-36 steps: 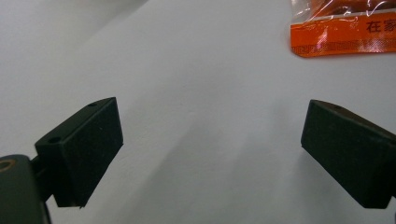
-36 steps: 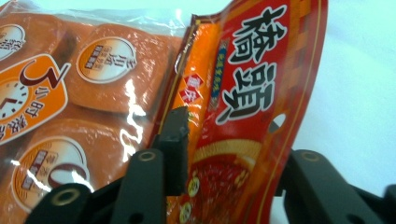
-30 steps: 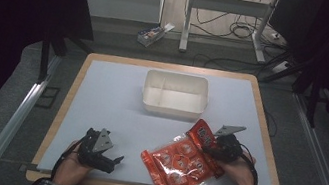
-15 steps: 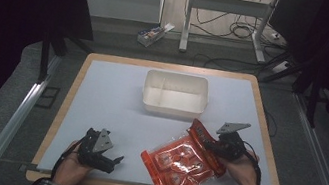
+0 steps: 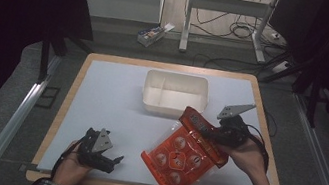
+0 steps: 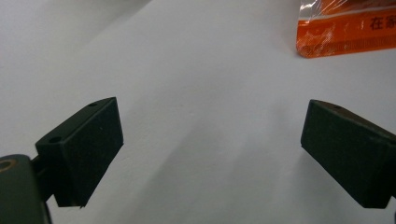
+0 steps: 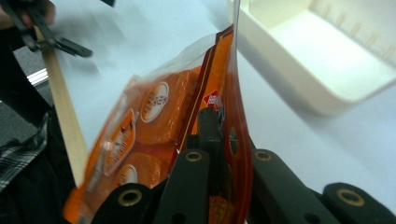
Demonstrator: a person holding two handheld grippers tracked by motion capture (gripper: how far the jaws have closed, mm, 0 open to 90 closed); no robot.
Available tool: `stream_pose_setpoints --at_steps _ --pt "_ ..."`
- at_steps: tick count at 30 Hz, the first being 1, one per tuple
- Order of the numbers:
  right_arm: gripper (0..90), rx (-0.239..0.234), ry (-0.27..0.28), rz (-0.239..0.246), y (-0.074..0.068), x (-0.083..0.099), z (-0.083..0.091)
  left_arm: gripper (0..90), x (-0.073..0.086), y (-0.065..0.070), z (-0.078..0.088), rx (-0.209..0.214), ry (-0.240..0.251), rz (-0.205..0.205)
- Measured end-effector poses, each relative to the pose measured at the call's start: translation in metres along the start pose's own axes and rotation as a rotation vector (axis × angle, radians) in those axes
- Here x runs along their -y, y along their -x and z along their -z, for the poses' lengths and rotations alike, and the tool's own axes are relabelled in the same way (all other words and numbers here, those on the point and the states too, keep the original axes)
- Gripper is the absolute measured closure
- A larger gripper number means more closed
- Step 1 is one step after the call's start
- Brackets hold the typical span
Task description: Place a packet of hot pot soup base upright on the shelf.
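An orange snack bag (image 5: pixel 176 159) with round pieces inside hangs tilted over the table's front right, its lower end near the front edge. My right gripper (image 5: pixel 213 131) is shut on the bag's upper edge and holds that end off the table. In the right gripper view the jaws (image 7: pixel 215 140) pinch the bag (image 7: pixel 154 112) edge-on. My left gripper (image 5: pixel 113 161) rests at the front left, open with nothing between its fingers. In the left gripper view the left gripper (image 6: pixel 212 140) stands wide over the bare white surface, and a corner of the bag (image 6: pixel 345 28) lies beyond.
A white two-compartment bin (image 5: pixel 148 95) stands at the table's middle back, just beyond the bag, and it is also close by (image 7: pixel 289 88) in the right gripper view. The table (image 5: pixel 101 92) has a wooden rim. Metal rails run along both sides.
My right gripper has risen with the bag's top edge in it, so the bag now hangs tilted instead of lying flat. The left gripper has stayed put.
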State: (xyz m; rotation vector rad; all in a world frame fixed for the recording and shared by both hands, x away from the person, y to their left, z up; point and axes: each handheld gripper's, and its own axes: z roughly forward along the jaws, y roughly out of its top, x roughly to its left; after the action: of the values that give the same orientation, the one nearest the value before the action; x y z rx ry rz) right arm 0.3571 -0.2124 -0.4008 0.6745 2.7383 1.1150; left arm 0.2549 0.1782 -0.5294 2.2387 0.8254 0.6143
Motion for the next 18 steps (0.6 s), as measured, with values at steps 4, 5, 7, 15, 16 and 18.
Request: stream_pose_setpoints --at_steps 4,5,7,15,16,18 --pt "89.1 -0.012 0.011 0.011 -0.003 -0.016 0.008 5.7 0.0 0.0 0.0 0.001 0.003 0.002" --pt "89.1 -0.019 0.016 0.016 -0.004 -0.02 0.01 5.7 0.0 0.0 0.0 0.0 0.002 0.001" --pt "89.1 -0.031 0.025 0.024 -0.006 -0.027 0.013 5.7 0.0 0.0 0.0 0.001 0.004 0.002" --pt "89.1 -0.055 0.051 0.065 -0.014 -0.051 0.024 5.6 -0.001 -0.001 0.002 0.018 0.014 0.027" --pt "89.1 -0.057 0.055 0.071 -0.015 -0.054 0.026 5.6 -0.001 -0.001 0.002 0.019 0.014 0.029" --pt "89.1 -0.061 0.067 0.077 -0.016 -0.059 0.029 5.6 -0.001 -0.002 0.002 0.025 0.014 0.036"
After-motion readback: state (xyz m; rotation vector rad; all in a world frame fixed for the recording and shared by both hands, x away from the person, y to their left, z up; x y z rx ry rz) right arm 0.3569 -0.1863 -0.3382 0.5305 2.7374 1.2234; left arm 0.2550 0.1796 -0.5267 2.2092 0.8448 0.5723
